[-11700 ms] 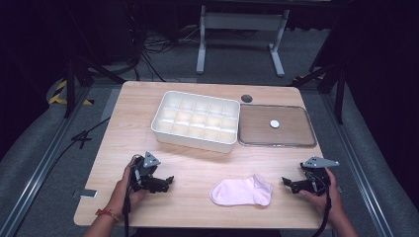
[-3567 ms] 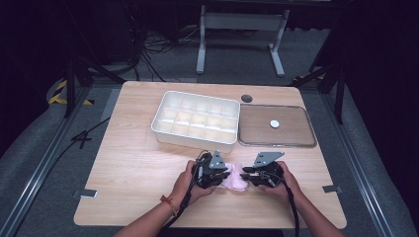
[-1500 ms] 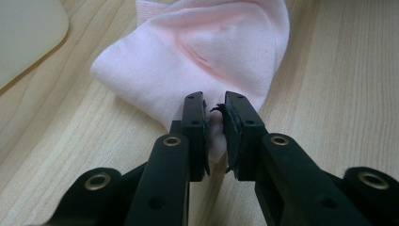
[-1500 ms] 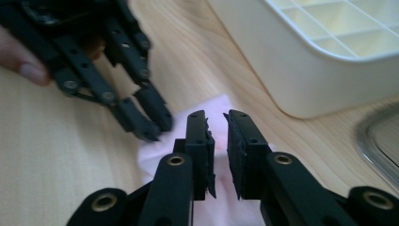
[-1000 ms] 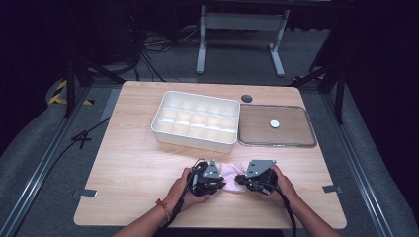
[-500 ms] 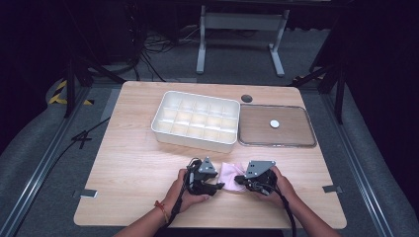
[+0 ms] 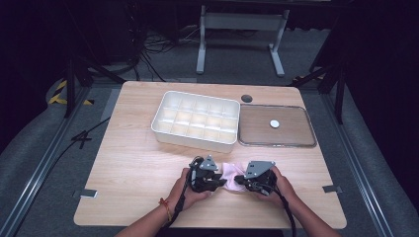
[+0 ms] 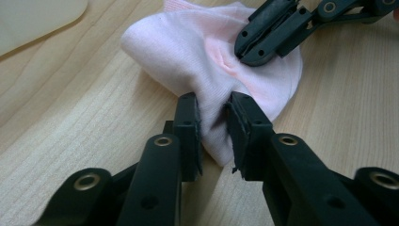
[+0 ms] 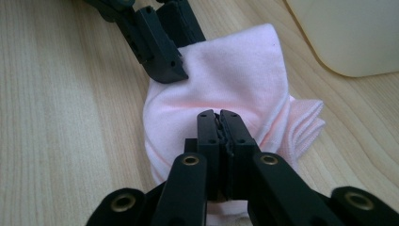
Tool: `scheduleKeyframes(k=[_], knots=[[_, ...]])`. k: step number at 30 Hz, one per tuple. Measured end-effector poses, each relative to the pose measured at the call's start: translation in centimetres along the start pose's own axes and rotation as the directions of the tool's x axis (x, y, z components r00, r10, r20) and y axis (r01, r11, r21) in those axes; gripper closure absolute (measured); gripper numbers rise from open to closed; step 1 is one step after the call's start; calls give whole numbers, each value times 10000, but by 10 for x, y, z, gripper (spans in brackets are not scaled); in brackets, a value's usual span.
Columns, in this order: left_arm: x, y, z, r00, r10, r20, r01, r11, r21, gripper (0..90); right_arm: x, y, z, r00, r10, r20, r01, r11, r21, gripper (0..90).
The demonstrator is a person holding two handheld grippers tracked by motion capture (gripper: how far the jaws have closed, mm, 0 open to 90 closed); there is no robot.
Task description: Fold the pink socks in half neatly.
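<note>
**Near the front edge: a pink sock pinched from both sides**

Near the front edge of the pale wooden table (image 7: 133, 163), about midway along it, the left gripper (image 8: 212, 120) has its two black jaws pinching a fold of the soft pink knitted sock (image 8: 197, 56); those jaws have just been closing, with cloth bunched between the pads. Opposite it, the right gripper (image 9: 219, 117) has its jaws pressed almost together on a thin ridge of the same sock, which lies on the table between the two tools.

Folded over into a rounded bundle, the sock shows a ribbed cuff fanning out at one side in the right gripper view. From above it is mostly covered by the grippers and hands.

Toward the back edge stands a white plastic tray divided into small square compartments (image 7: 163, 132), all bare as far as can be seen. Just beside it on the right lies a flat clear lid with a grey rim (image 7: 306, 143), with a small white disc (image 7: 274, 123) on it. A dark round hole (image 7: 246, 98) sits by the back edge.
</note>
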State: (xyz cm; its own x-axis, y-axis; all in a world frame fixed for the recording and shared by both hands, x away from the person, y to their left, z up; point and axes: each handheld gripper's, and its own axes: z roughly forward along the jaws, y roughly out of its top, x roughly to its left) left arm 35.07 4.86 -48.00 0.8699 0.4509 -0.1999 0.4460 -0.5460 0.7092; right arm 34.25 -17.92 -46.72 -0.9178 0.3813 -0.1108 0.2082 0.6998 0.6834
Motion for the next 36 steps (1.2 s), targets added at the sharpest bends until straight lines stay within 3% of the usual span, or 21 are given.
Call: scheduleKeyframes(k=[2,6,14,22,25,36], knots=[[-1,0,0,9999,91,-58,-91,9999,-55,779,-1,1,-2,10000,57,21,-57,9998,-172,859],[-1,1,0,9998,153,-81,-153,9999,-6,781,-2,3,-5,9987,139,485,-113,9986,-522,893],[-2,3,-4,9990,290,-336,-295,9994,-153,779,-4,4,7,9986,179,496,-174,9998,-103,896],[-7,8,-12,9964,541,-656,-581,9964,-610,802,1,8,11,9975,206,683,-199,9997,-107,897],[-8,9,-13,9967,464,-670,-513,9959,-741,803,3,9,13,9970,186,748,-176,9998,-132,897],[-10,12,-16,9942,675,-834,-743,9939,-816,802,8,15,20,9969,157,768,-136,9995,-278,896]])
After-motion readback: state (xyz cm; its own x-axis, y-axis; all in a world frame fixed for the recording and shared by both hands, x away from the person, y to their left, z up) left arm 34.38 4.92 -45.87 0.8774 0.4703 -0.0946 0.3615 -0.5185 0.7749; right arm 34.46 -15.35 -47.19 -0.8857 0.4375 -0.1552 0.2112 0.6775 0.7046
